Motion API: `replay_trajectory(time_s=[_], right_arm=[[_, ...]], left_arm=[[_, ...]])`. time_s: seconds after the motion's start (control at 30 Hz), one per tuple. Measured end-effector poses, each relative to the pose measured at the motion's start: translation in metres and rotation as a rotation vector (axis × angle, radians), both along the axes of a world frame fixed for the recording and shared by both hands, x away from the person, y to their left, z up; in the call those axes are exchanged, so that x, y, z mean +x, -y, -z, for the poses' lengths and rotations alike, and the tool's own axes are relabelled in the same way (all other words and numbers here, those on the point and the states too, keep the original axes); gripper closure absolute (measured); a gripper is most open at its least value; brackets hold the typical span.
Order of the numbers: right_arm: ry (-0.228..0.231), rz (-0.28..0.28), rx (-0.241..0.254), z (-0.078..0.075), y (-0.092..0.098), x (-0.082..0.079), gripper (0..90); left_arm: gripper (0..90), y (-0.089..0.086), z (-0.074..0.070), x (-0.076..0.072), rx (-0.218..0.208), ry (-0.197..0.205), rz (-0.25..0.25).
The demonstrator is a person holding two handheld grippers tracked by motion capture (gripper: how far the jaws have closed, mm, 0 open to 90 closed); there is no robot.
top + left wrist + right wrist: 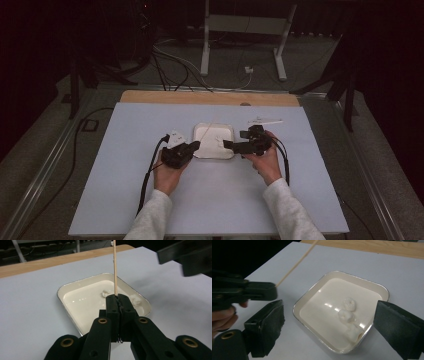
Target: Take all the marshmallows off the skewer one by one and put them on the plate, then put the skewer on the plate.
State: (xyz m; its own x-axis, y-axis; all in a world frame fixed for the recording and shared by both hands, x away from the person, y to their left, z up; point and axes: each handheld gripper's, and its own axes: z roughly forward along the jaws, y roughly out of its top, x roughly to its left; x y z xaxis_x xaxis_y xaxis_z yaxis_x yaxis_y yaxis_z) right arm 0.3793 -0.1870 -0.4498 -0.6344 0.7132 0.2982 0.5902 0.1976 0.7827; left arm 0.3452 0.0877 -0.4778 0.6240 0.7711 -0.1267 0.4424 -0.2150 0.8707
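A white square tray (207, 150) sits mid-table on the pale mat. Three small white lumps (350, 303) lie in it toward one side, also visible in the left gripper view as lumps (136, 300). My left gripper (119, 298) is shut on a thin wooden skewer (115, 267), which rises past the tray's near rim. From above, the left gripper (196, 145) touches the tray's left edge. My right gripper (330, 315) is open, its jaws set wide over the tray with nothing between them. In the high view the right gripper (227, 145) is at the tray's right side.
A thin white strip (265, 121) lies at the mat's back right. The wooden table edge (210, 97) runs behind the mat (150, 200). A metal stand (240, 45) and cables (175, 70) are on the floor beyond. Each gripper trails a black cable.
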Motion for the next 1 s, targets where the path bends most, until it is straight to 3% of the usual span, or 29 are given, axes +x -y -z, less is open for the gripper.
replay_trajectory(time_s=[0.4,0.67,1.0], right_arm=[[0.016,0.006,0.031,0.002,0.023,-0.019,9.6],[0.021,-0.003,0.030,0.003,0.037,-0.035,9.7],[0.040,-0.015,0.032,-0.003,0.041,-0.046,9.8]], left_arm=[[89.3,0.013,0.018,0.023,0.004,-0.075,-0.059],[89.2,0.024,0.032,0.032,0.058,-0.137,-0.090],[89.0,0.029,0.045,0.040,0.087,-0.216,-0.152]])
